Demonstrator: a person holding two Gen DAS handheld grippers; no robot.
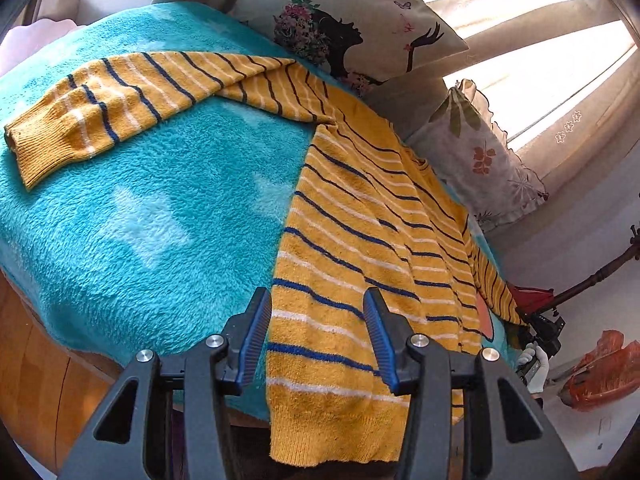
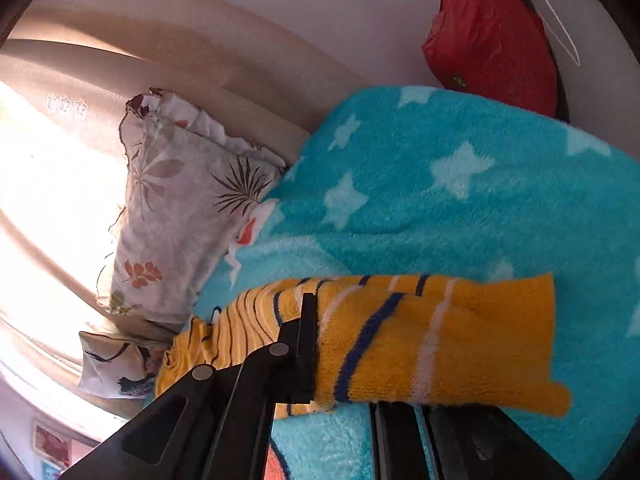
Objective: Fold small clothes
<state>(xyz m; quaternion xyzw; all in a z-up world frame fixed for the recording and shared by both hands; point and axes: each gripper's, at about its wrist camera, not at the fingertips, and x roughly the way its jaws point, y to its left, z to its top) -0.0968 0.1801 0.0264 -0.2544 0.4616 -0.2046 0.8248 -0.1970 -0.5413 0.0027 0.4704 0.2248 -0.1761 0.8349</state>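
A small yellow sweater (image 1: 360, 248) with blue and white stripes lies spread on a turquoise star blanket (image 1: 152, 208). One sleeve (image 1: 100, 108) stretches out to the far left. My left gripper (image 1: 318, 332) is open, its jaws astride the sweater's left hem edge near the blanket's front. In the right wrist view the other sleeve (image 2: 420, 340) drapes across my right gripper (image 2: 344, 364). The left finger (image 2: 304, 344) shows beside the cloth; the right finger is hidden under it. The right gripper also shows far off in the left wrist view (image 1: 536, 356), in a white-gloved hand.
Two printed pillows (image 1: 352, 24) (image 2: 180, 208) lean at the blanket's far side before a bright curtained window. A red bag (image 2: 492, 36) hangs on the wall. Wooden floor (image 1: 36, 364) shows below the blanket's front left edge.
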